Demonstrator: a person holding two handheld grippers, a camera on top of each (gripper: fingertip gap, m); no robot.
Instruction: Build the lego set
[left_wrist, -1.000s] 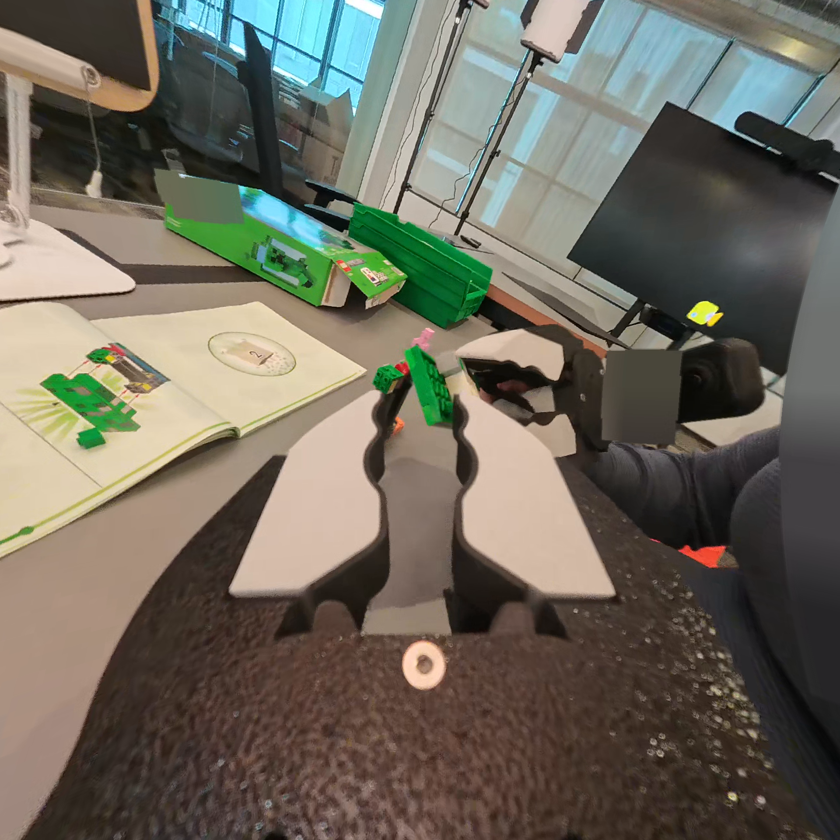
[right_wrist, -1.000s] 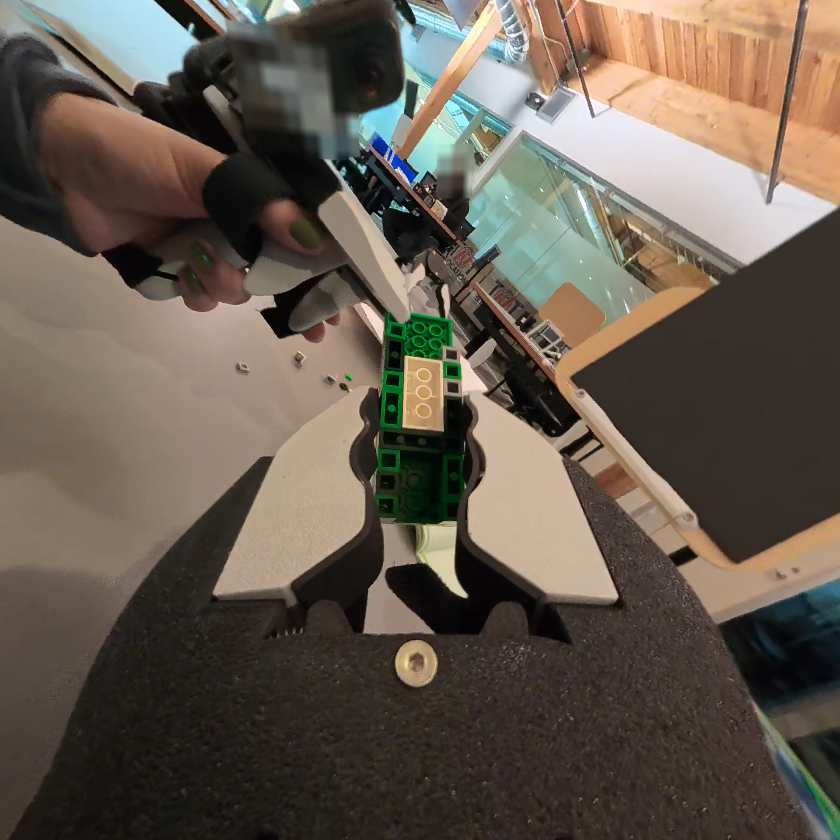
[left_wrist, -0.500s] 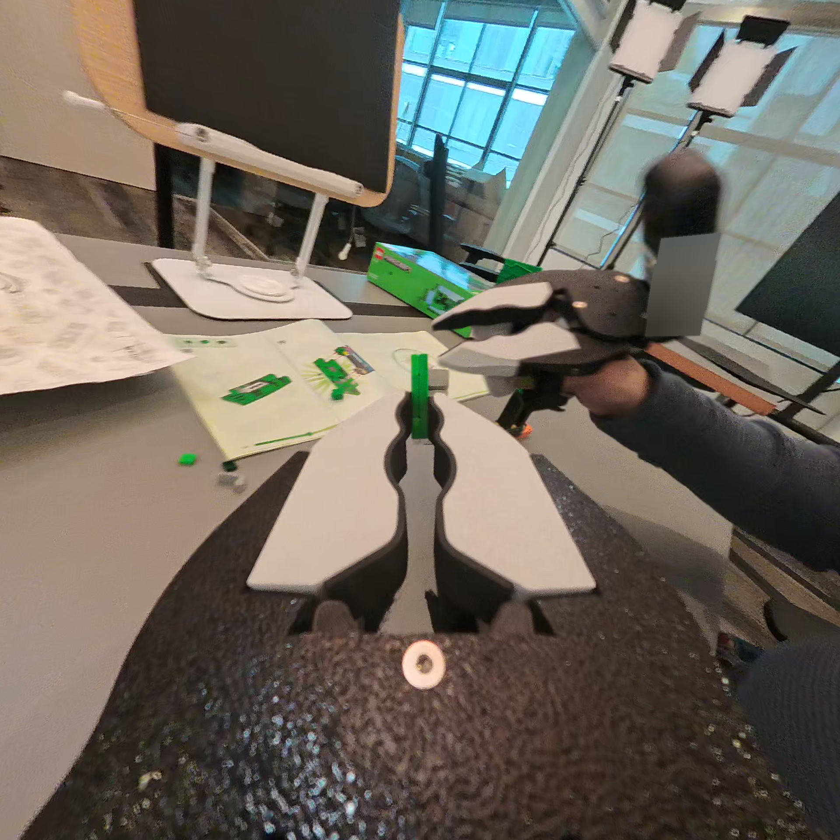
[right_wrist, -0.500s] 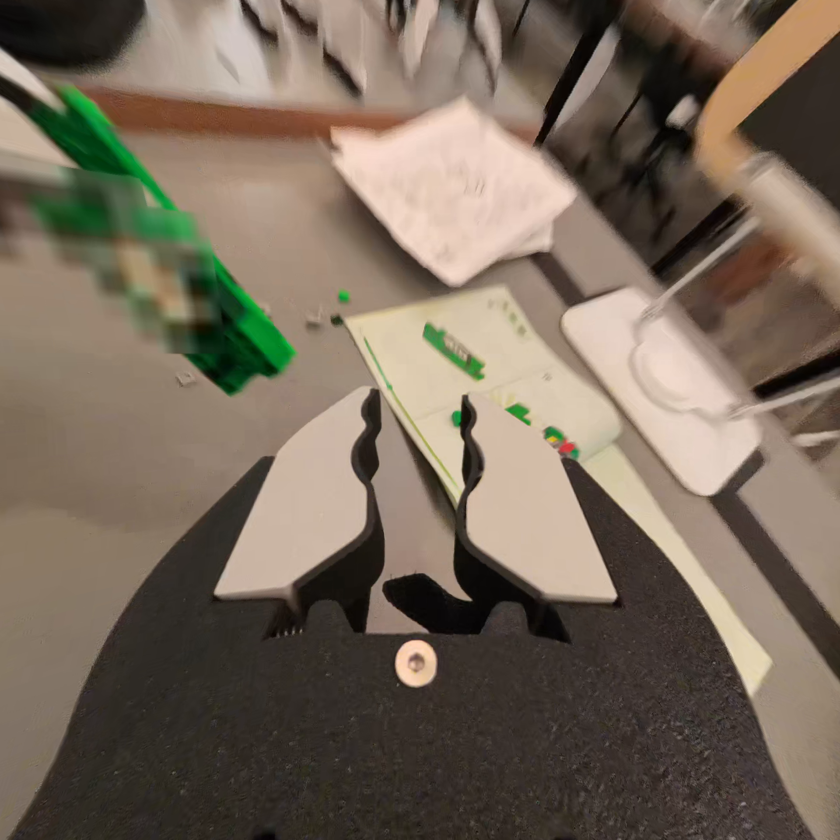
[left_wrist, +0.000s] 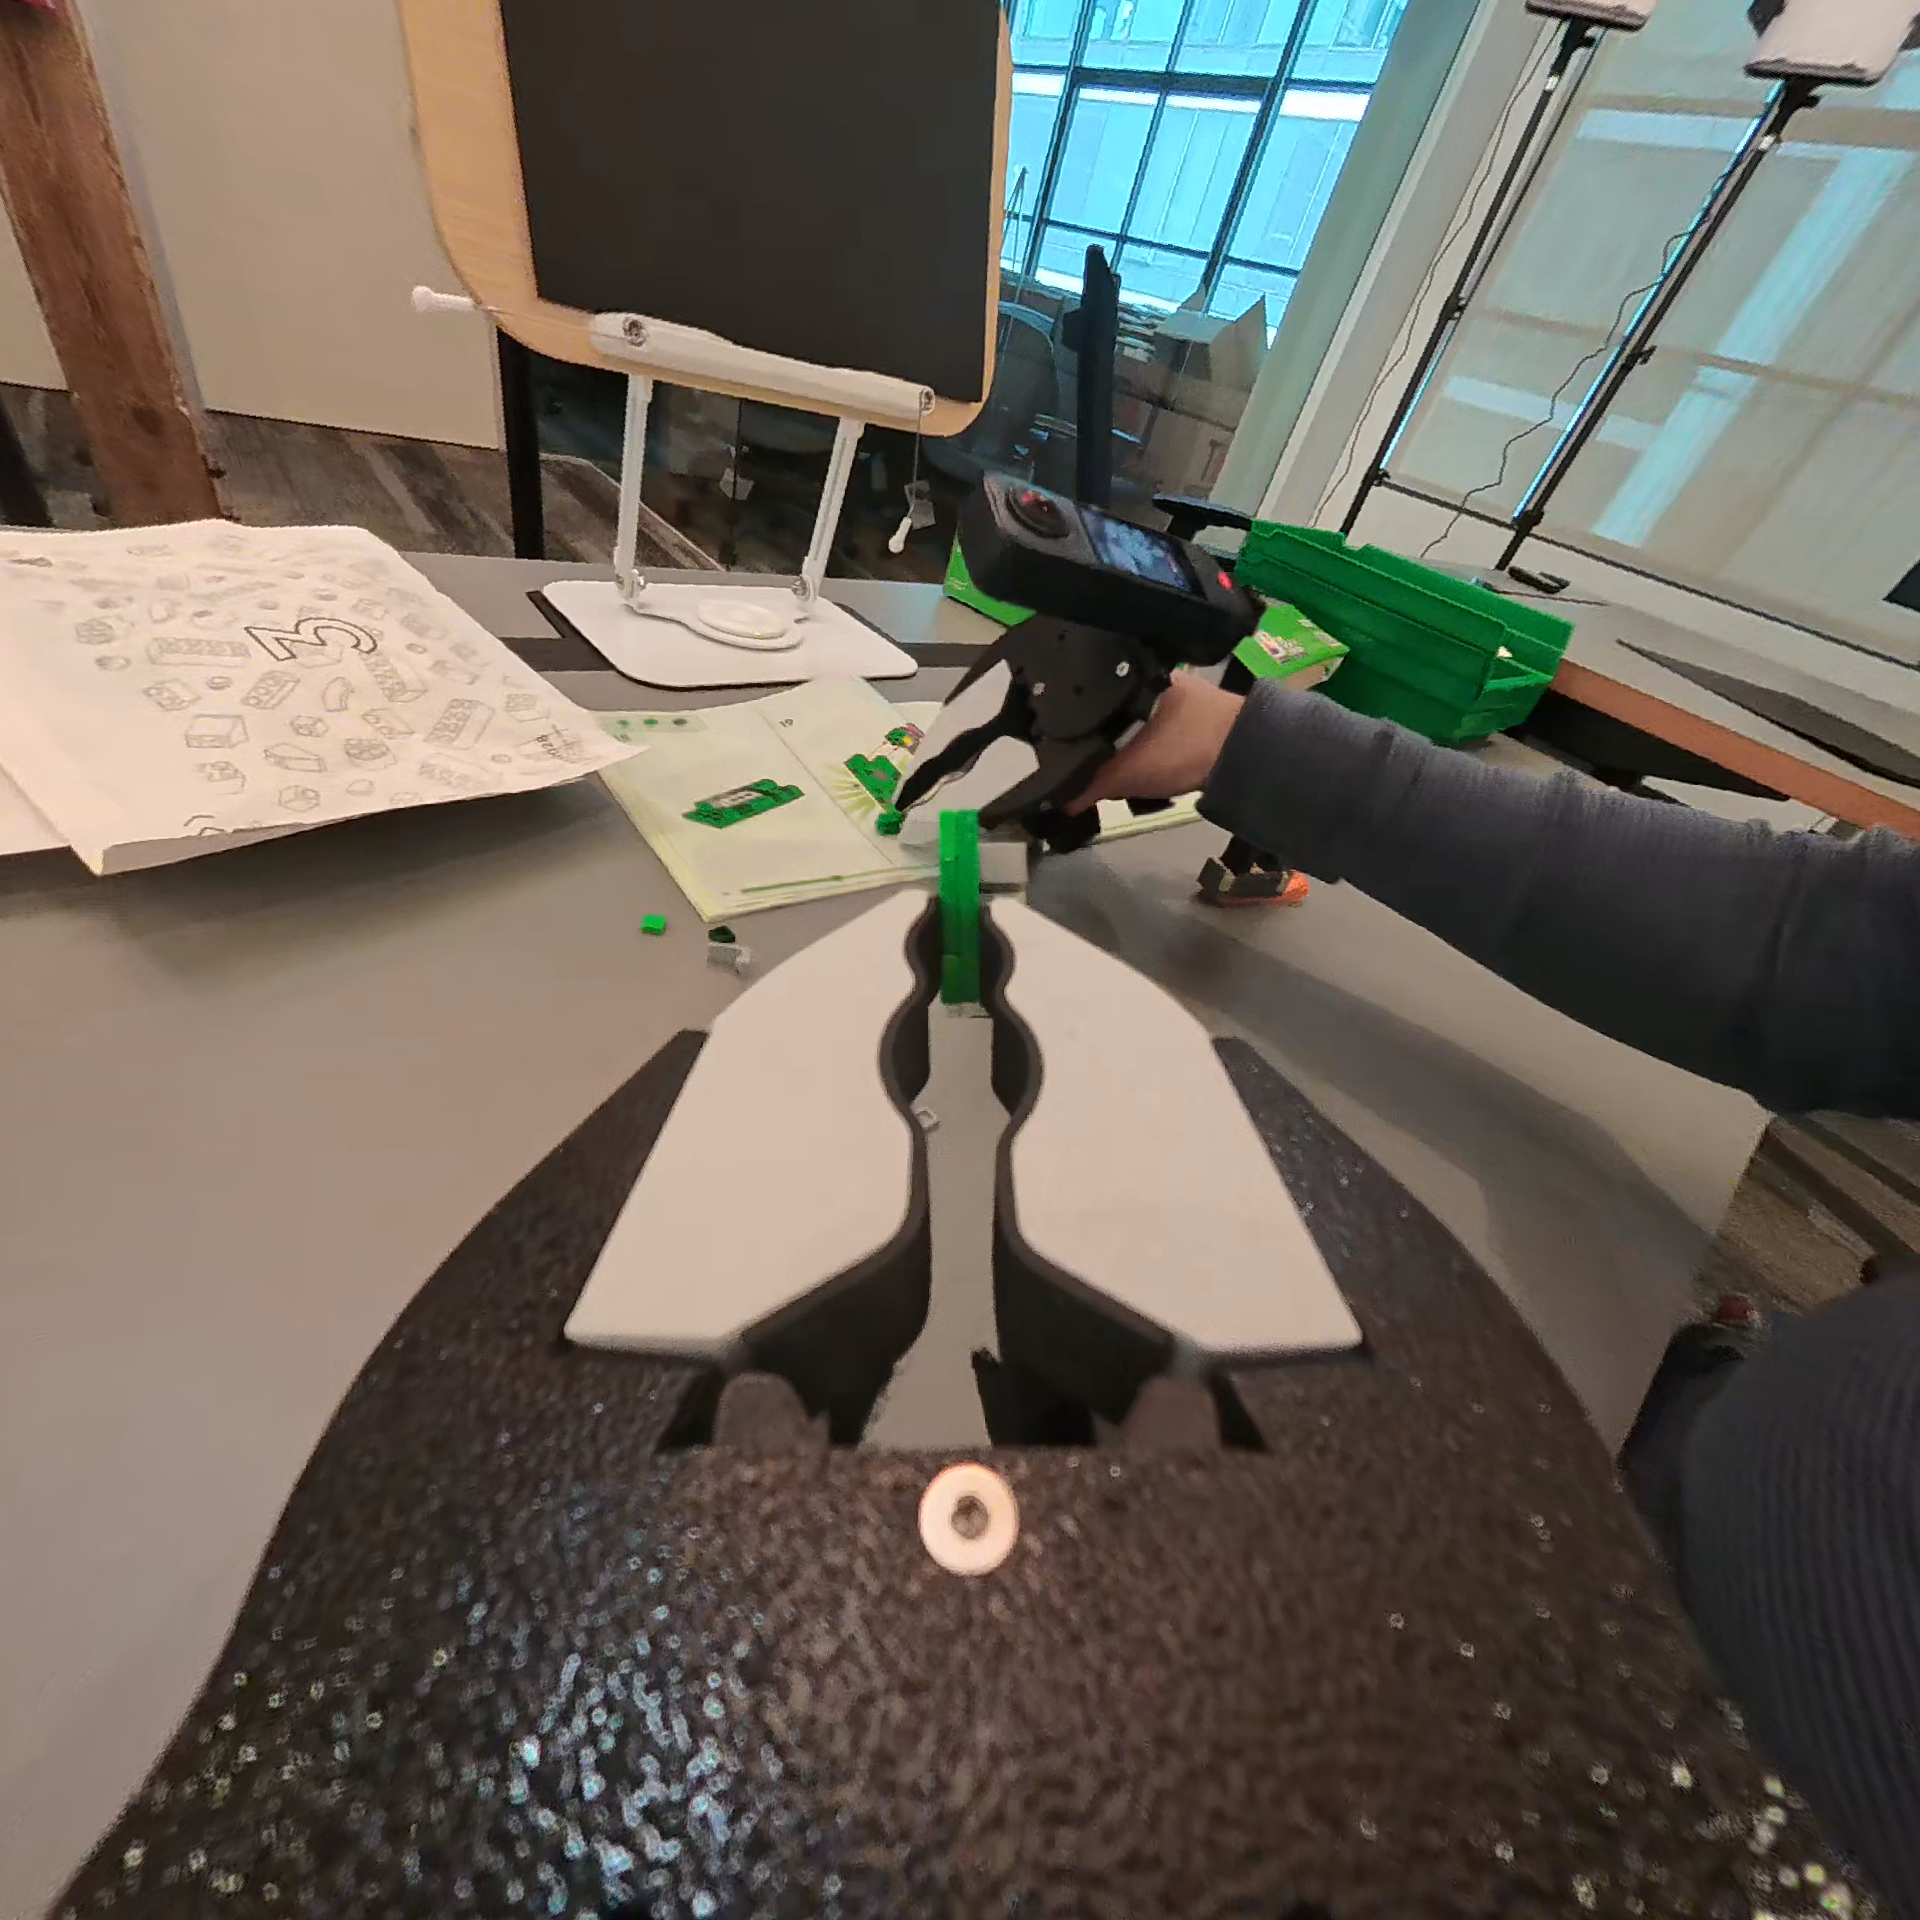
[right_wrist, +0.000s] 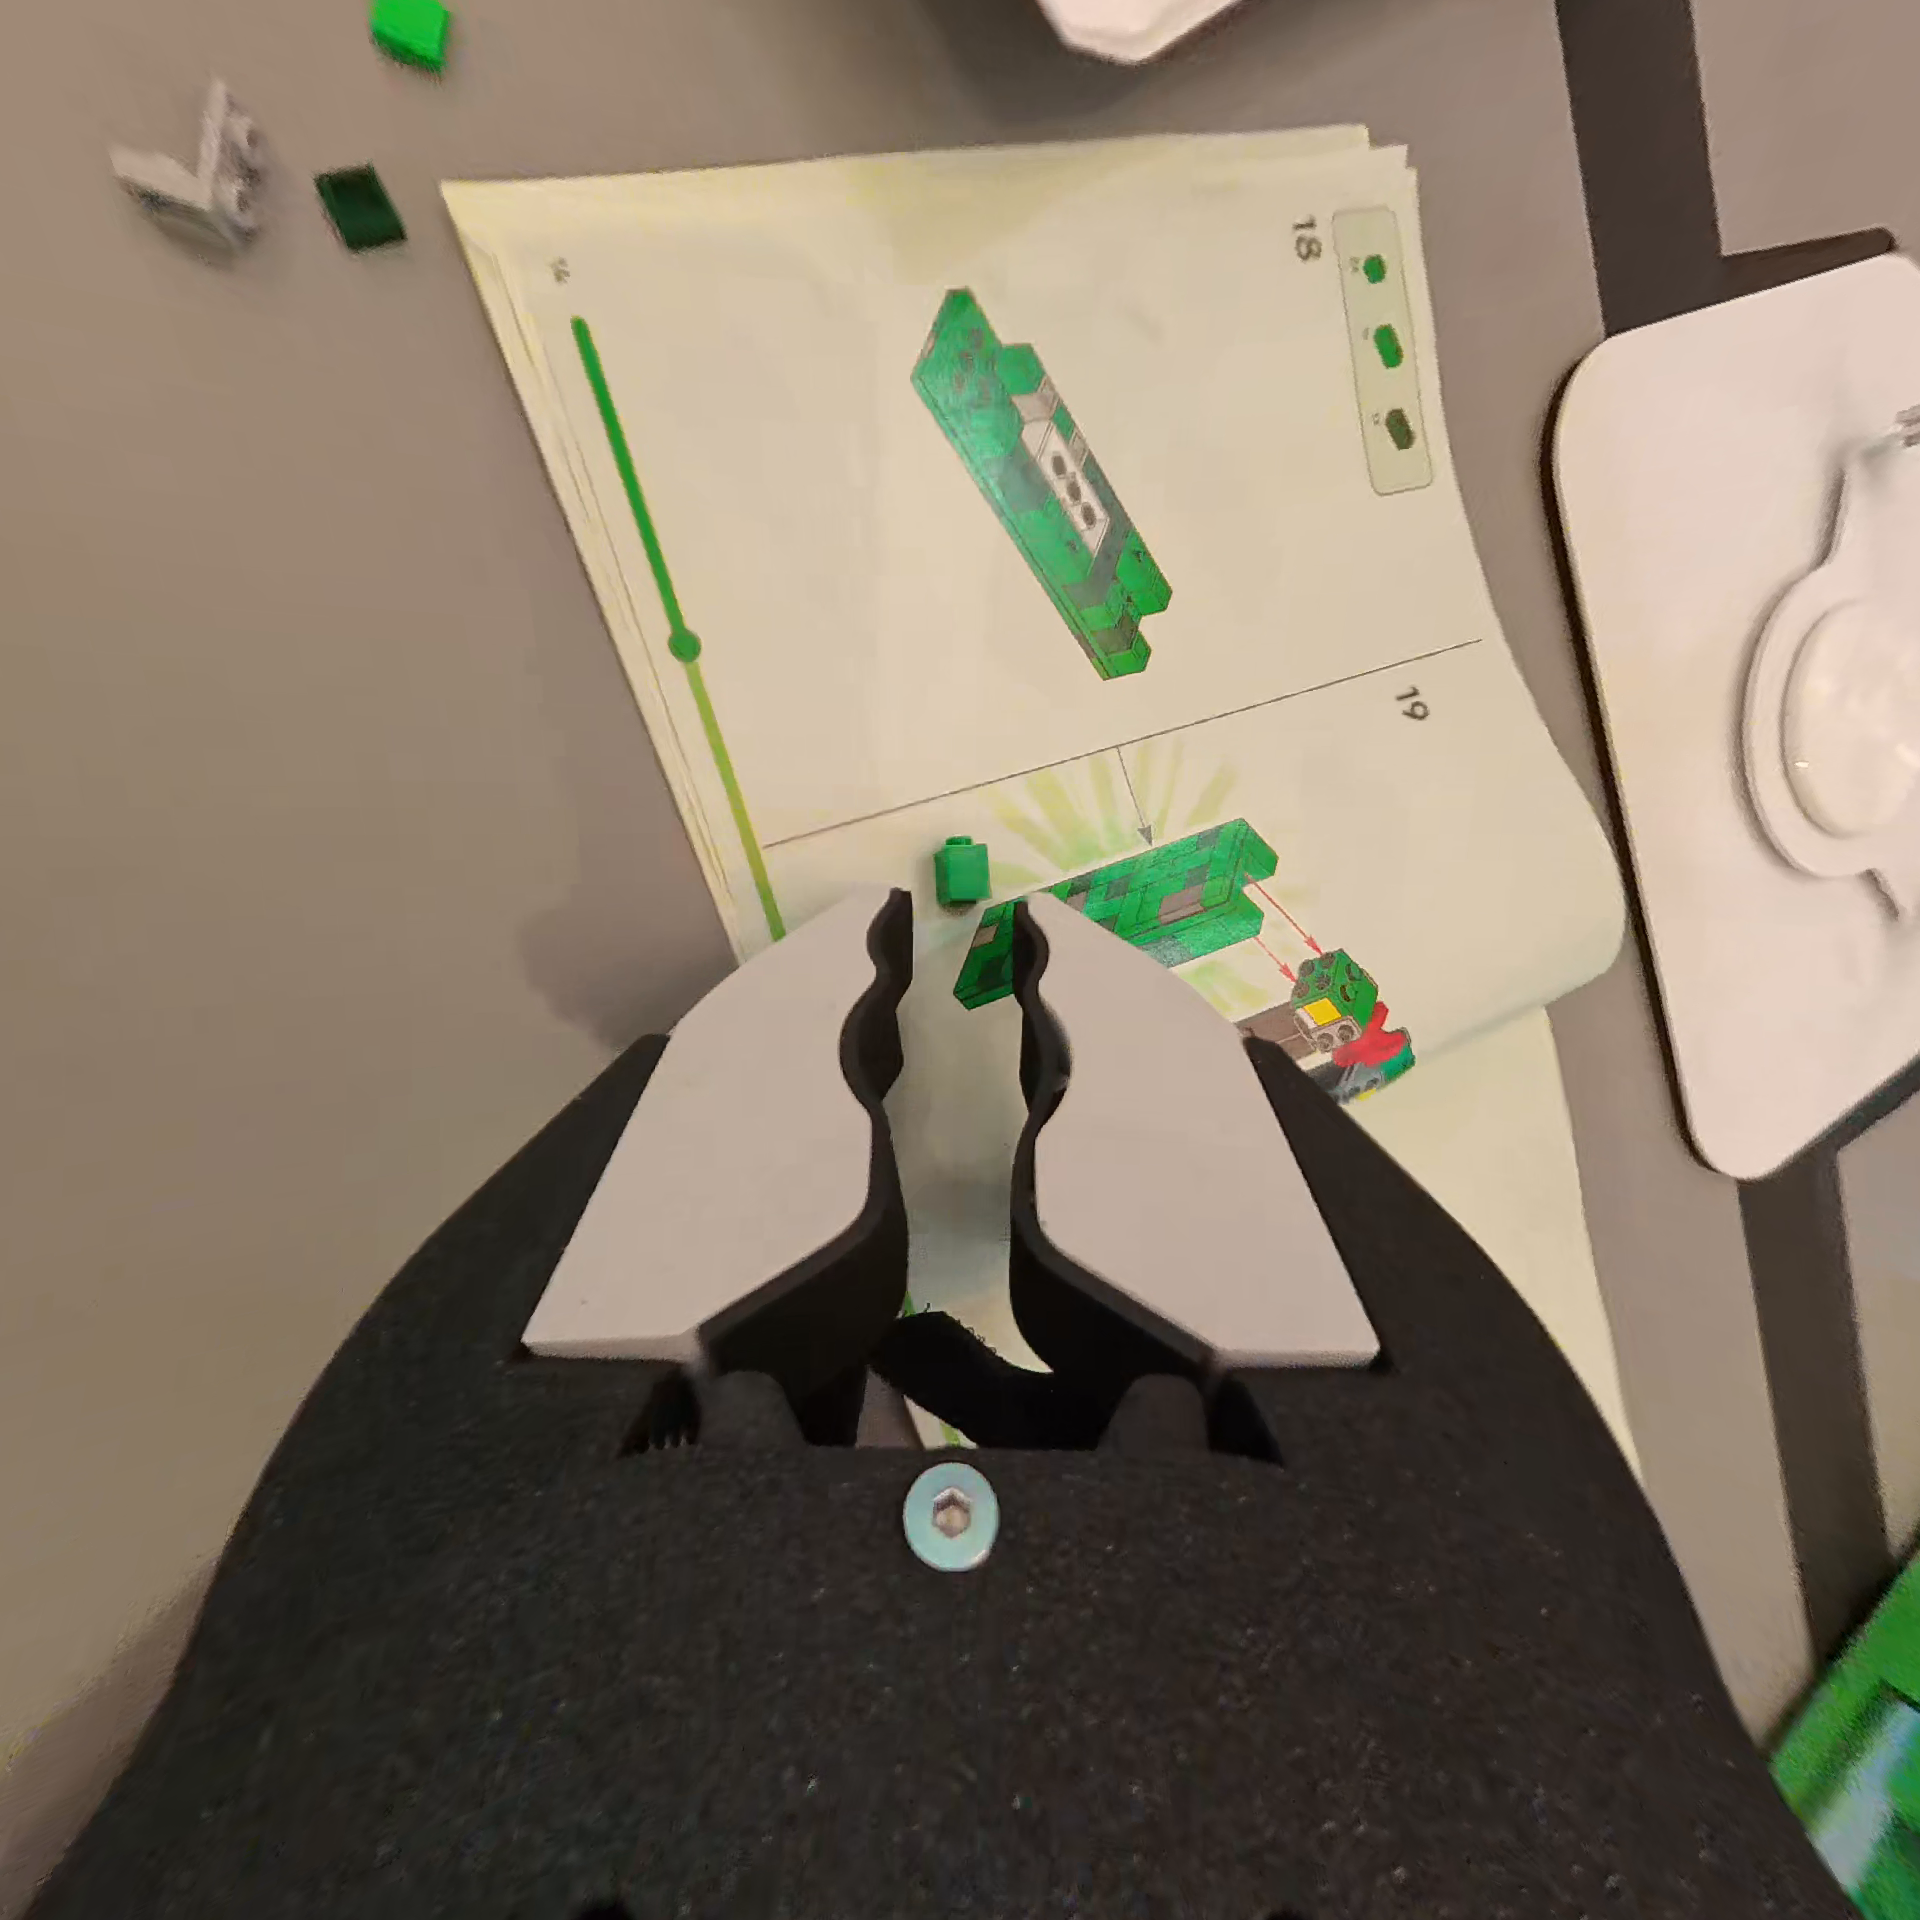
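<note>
My left gripper (left_wrist: 958, 914) is shut on a flat green lego assembly (left_wrist: 958, 904), held on edge above the grey table. My right gripper (right_wrist: 964, 914) is open and empty, pointing down at the open instruction booklet (right_wrist: 1039, 520). A small green brick (right_wrist: 958, 871) lies on the booklet just beyond its fingertips. In the left wrist view the right gripper (left_wrist: 914, 800) hangs over the booklet (left_wrist: 769, 810) with the small green brick (left_wrist: 888, 823) at its tips. A small dark and orange lego build (left_wrist: 1247, 881) stands on the table under the person's sleeve.
Loose pieces lie left of the booklet: a grey bracket (right_wrist: 197, 171), a dark green tile (right_wrist: 358, 208), a bright green tile (right_wrist: 410, 31). A white paper bag (left_wrist: 260, 675), a white stand base (right_wrist: 1766, 727), a green box (left_wrist: 1288, 649) and green trays (left_wrist: 1403, 634) sit around. Tip to tip, the grippers are about 30 centimeters apart. To the dark green tile (right_wrist: 358, 208): right tips about 12 centimeters, left tips about 20 centimeters. Look for it in the left wrist view (left_wrist: 724, 934) too.
My right gripper let go of the green assembly, swung away and came down over the booklet near the small brick. My left gripper kept the assembly and turned toward the booklet.
</note>
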